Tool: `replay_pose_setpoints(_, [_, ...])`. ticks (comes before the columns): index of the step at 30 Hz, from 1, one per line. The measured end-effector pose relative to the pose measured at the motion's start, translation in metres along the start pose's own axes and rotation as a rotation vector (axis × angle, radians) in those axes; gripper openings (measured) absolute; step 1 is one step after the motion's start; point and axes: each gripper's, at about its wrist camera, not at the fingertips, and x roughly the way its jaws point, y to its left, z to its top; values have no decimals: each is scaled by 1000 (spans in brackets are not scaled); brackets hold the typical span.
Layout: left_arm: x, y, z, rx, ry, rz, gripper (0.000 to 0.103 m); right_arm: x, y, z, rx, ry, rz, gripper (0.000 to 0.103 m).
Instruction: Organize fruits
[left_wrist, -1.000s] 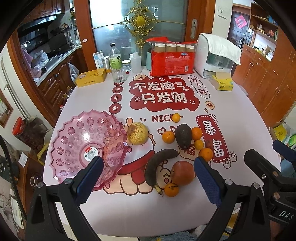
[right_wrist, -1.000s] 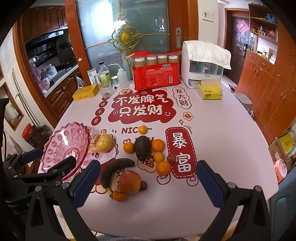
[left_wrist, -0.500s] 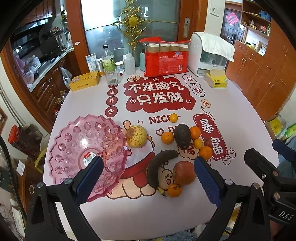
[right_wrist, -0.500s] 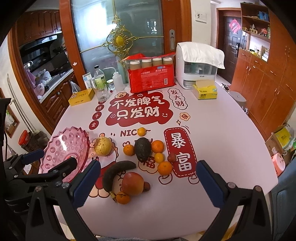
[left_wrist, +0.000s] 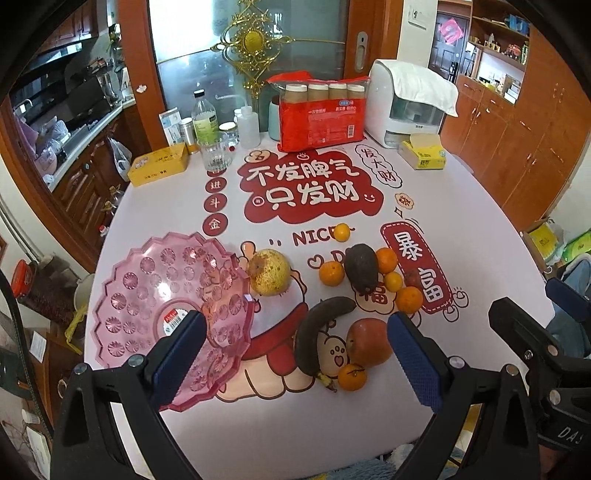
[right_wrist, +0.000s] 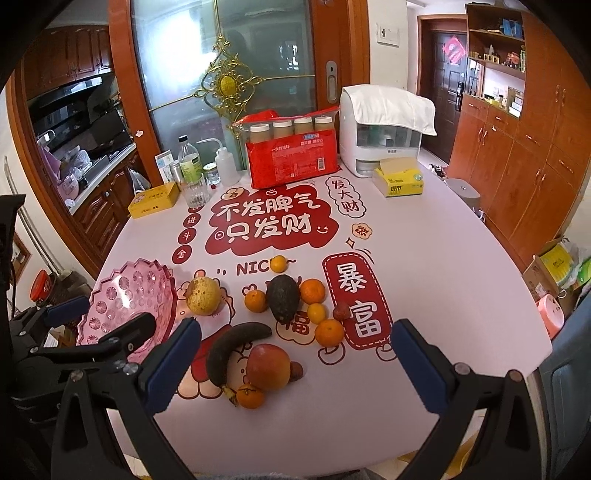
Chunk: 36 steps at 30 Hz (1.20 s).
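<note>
- Fruits loose on table (right_wrist: 443, 280), clustered centre-front, none in pink bowl (left_wrist: 155, 295).
- Red apple (right_wrist: 267, 365) front, touching blackened banana (right_wrist: 231, 349) on its left; small orange (right_wrist: 250, 396) just in front of both; small dark reddish fruit (right_wrist: 296, 371) against apple's right, type unclear.
- Dark avocado (right_wrist: 282, 297) behind, ringed by oranges: left orange (right_wrist: 255, 301), right orange (right_wrist: 312, 290), small yellow-orange one (right_wrist: 317, 313), front orange (right_wrist: 328, 332).
- Lone small orange (right_wrist: 278, 263) further back, apart from cluster.
- Yellow spotted round fruit (left_wrist: 269, 271), maybe a pear or pomelo, just beside bowl rim.
- Bowl at table's left edge, sticker in middle.
- Left tongs (left_wrist: 295, 358) wide open, holding nothing, above near edge with bowl rim behind left pad.
- Right tongs (right_wrist: 295, 369) wide open, holding nothing, framing apple and banana.
- Far side: red cup pack (right_wrist: 293, 155), white appliance with towel (right_wrist: 380, 129), yellow tissue box (right_wrist: 399, 181), yellow tin (right_wrist: 153, 201), bottles and glass (right_wrist: 194, 192).
</note>
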Motion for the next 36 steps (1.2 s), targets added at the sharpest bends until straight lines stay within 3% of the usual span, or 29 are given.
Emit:
replay_pose_setpoints(11, [19,-5,-7,-53,62,26,98,18,-4,2,-64,42,30,103])
replay_pose_setpoints(23, [57,-13,-10,-156,123,152,98,71,-43,26,-236,80,90,99])
replay_pose_setpoints(31, [84,-7,-43,-265,197,190,98,128,-67,34,-312,171,160,88])
replay_pose_setpoints(36, [103,-3,-75,-368,268,159,98,150,-55,19,-380,247,289,84])
